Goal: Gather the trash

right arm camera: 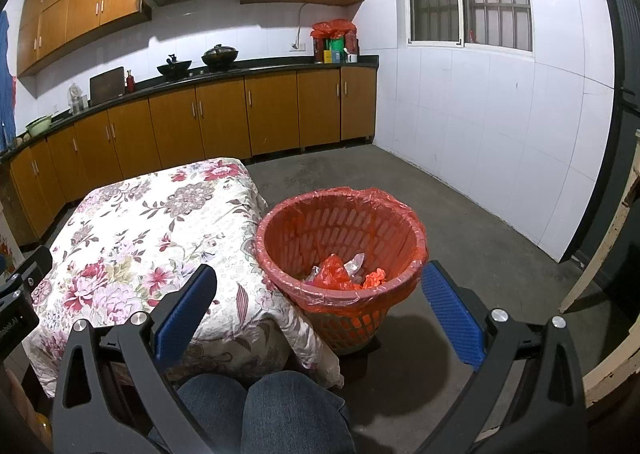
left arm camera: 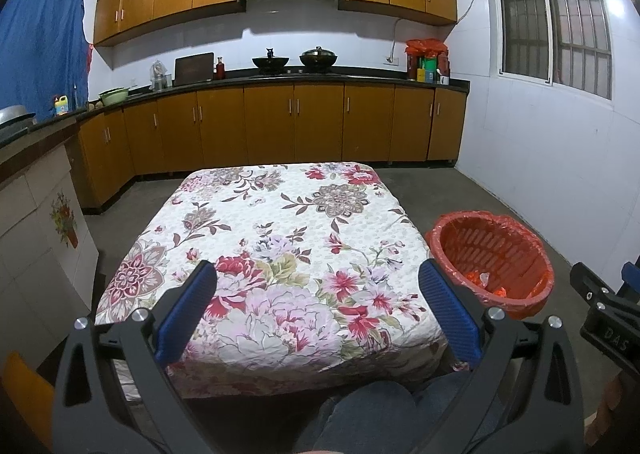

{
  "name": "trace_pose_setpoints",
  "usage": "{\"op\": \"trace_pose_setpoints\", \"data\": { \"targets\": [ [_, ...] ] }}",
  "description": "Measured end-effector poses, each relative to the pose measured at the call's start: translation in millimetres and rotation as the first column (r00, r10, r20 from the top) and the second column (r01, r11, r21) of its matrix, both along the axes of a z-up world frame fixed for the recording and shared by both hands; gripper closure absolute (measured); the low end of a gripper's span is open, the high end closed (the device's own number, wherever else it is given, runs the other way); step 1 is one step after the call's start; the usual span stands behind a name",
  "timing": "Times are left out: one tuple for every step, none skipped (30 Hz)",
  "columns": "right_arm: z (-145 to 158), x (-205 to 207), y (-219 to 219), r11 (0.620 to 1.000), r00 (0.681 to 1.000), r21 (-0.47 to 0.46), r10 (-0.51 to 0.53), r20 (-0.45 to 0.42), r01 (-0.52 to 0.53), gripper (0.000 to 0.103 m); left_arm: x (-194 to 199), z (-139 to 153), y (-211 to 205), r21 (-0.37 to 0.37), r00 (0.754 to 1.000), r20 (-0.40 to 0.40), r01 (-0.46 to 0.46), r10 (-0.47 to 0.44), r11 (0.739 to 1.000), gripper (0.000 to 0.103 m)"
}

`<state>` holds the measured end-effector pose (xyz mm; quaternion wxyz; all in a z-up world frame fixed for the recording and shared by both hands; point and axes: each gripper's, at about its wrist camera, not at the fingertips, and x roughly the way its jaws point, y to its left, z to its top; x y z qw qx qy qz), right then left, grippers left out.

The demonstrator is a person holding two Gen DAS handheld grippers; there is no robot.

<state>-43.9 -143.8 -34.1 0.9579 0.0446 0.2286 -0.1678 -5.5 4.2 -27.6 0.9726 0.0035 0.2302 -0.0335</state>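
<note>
Gaping, both tongs [left arm camera: 318, 308] [right arm camera: 318, 310] — trash [right arm camera: 346, 274] in basket [right arm camera: 280, 254].

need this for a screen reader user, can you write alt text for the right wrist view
An open right gripper hovers above a red basket bin lined with a red plastic bag and holding crumpled trash. The bin stands on the concrete floor beside a table under a floral cloth, with the person's knees in jeans below.
</note>
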Motion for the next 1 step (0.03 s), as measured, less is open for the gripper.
{"op": "trace_pose_setpoints", "data": {
  "targets": [
    [0.0,-0.1,0.2,1.000,1.000,0.000,0.000,0.000,0.000,0.002,-2.1,-0.7,1.1,0.000,1.000,0.000,0.001,-0.001,1.000,0.004]
  ]
}}
